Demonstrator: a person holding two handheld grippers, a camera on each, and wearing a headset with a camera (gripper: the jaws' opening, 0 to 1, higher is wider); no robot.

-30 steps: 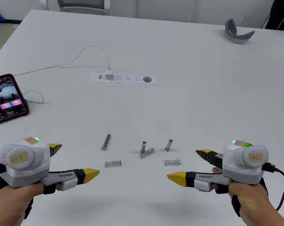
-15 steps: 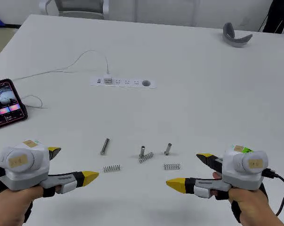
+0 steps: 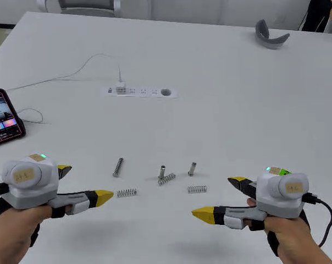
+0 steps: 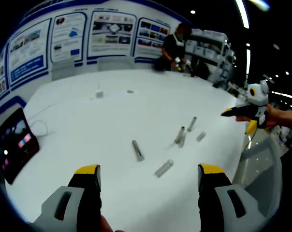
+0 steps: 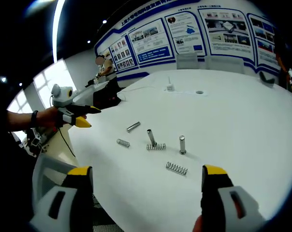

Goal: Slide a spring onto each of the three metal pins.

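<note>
head view: a smooth white table is seen. of three short cylindrical metal pins, the left pin is laid flat, while the middle pin and right pin are stood upright. three coiled wire springs lie loose: left spring, middle spring at the middle pin's foot, right spring.
left gripper view: the left gripper is held with its yellow-tipped jaws wide apart.
right gripper view: the right gripper is likewise spread.
change: the layout of pins and springs is kept, and the jaws are as wide as half a second ago.
</note>
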